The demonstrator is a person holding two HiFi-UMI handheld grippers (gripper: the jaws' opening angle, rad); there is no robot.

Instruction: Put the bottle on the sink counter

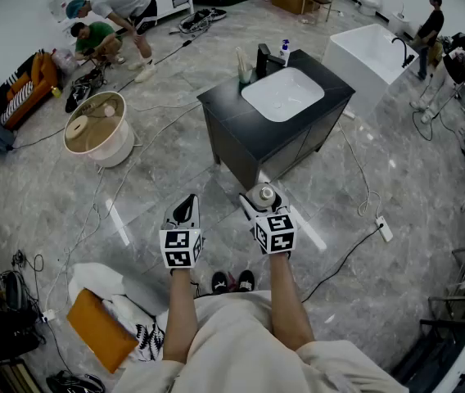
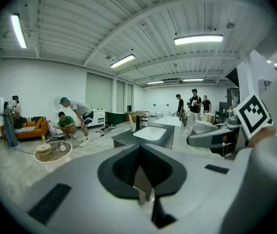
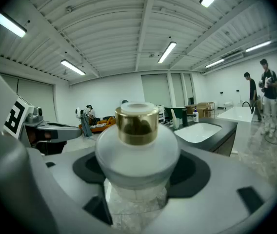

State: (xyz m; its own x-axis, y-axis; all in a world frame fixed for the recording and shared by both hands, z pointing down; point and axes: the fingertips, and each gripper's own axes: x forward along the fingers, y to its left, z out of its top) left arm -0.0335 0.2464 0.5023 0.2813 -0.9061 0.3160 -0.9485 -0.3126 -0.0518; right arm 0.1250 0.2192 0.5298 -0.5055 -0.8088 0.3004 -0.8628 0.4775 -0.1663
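Observation:
A round frosted white bottle [image 3: 137,150] with a gold collar sits between the wide-spread jaws of my right gripper [image 3: 137,184], which is shut on it. In the head view the bottle [image 1: 265,193] shows at the tip of the right gripper [image 1: 261,201], held over the floor just in front of the black sink counter [image 1: 220,105] with its white basin [image 1: 282,94]. My left gripper [image 1: 185,210] hovers beside it, shut and holding nothing; in its own view the left gripper [image 2: 141,182] has its jaws together. The counter [image 3: 224,130] lies ahead to the right.
On the counter stand a black faucet [image 1: 263,58], a pump bottle [image 1: 284,51] and a cup [image 1: 243,68]. A round white tub [image 1: 95,131] sits left, a white bathtub [image 1: 372,51] behind. Cables [image 1: 351,252] cross the marble floor. People work at far left and far right.

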